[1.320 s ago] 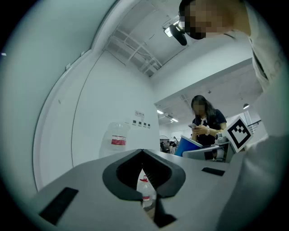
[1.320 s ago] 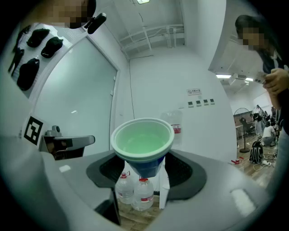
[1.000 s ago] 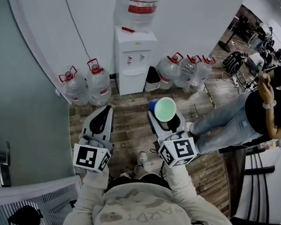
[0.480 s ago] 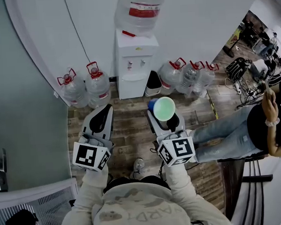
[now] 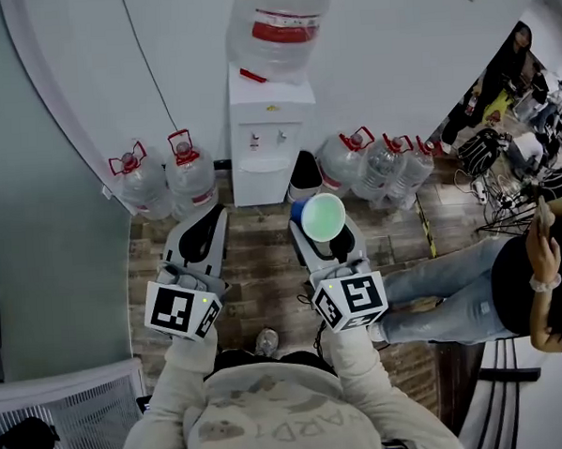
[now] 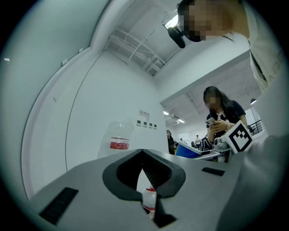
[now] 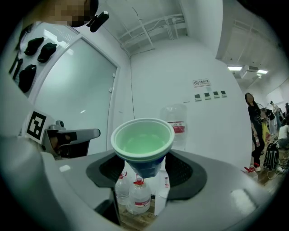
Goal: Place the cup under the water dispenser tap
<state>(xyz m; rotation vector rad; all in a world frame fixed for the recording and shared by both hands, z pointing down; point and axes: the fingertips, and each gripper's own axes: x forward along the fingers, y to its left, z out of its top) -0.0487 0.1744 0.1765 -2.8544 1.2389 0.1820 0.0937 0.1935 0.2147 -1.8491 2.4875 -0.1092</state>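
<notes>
Cup held in the right gripper, short of the water dispenser.

Head view: the right gripper [image 5: 324, 230] clamps a blue cup [image 5: 324, 216] with a green inside, upright, above the wooden floor [image 5: 255, 258] and well apart from the white water dispenser [image 5: 270, 135] and its taps [image 5: 255, 140]. The left gripper [image 5: 204, 228] is beside it, closed and empty. Water bottles [image 5: 170, 178] stand on either side of the dispenser. Left gripper view: the jaws meet at the tips with nothing between them; the cup's blue wall shows to the right. Right gripper view: both jaws press on the cup's lower wall, with the dispenser beyond.
</notes>
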